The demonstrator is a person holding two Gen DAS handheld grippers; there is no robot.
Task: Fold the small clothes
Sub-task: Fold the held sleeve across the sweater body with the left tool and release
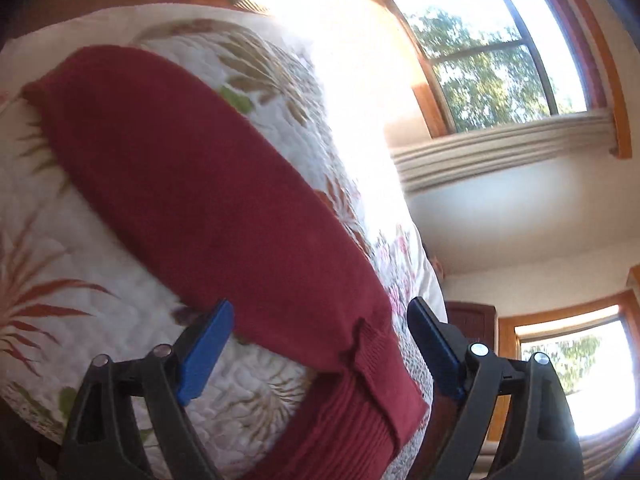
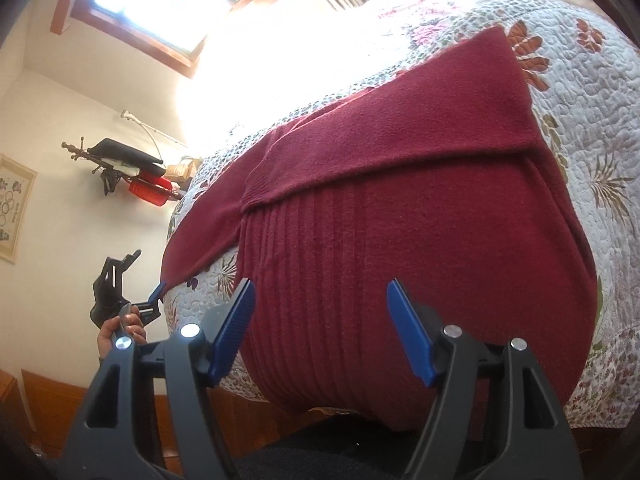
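Note:
A dark red knit sweater lies flat on a floral quilted bedspread. One sleeve is folded across its body. The other sleeve stretches out to the side, with its ribbed cuff close to the bed's edge. My left gripper is open and straddles that cuff, its blue pads apart from the cloth. The right wrist view shows it small at the sleeve's end, held by a hand. My right gripper is open over the ribbed hem, holding nothing.
The quilt covers the whole bed, which has a wooden frame below its edge. Windows with bunched blinds let in strong glare. A wall rack with dark and red items and a framed picture hang on the left wall.

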